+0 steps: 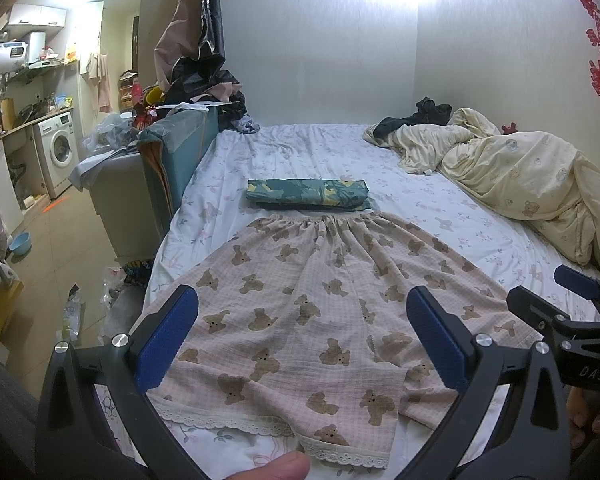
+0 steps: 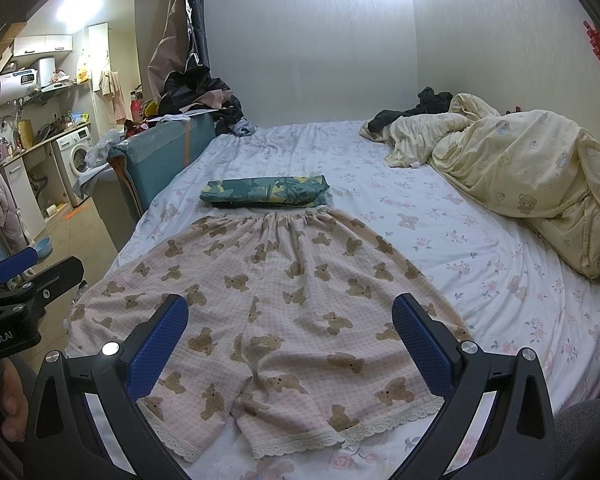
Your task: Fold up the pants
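Pink checked pants with brown bears (image 1: pixel 300 304) lie spread flat on the bed, waistband far, lace-trimmed leg hems near me; they also show in the right wrist view (image 2: pixel 284 308). My left gripper (image 1: pixel 300 336) is open and empty, hovering above the near part of the pants. My right gripper (image 2: pixel 290 340) is open and empty above the leg hems. The right gripper shows at the right edge of the left wrist view (image 1: pixel 560 300). The left gripper shows at the left edge of the right wrist view (image 2: pixel 20 280).
A folded green patterned garment (image 1: pixel 308 194) lies just beyond the waistband. A crumpled yellow duvet (image 1: pixel 520 176) fills the bed's far right. A teal headboard (image 1: pixel 176 152) with piled clothes borders the bed's left side. The floor and a washing machine (image 1: pixel 58 152) lie left.
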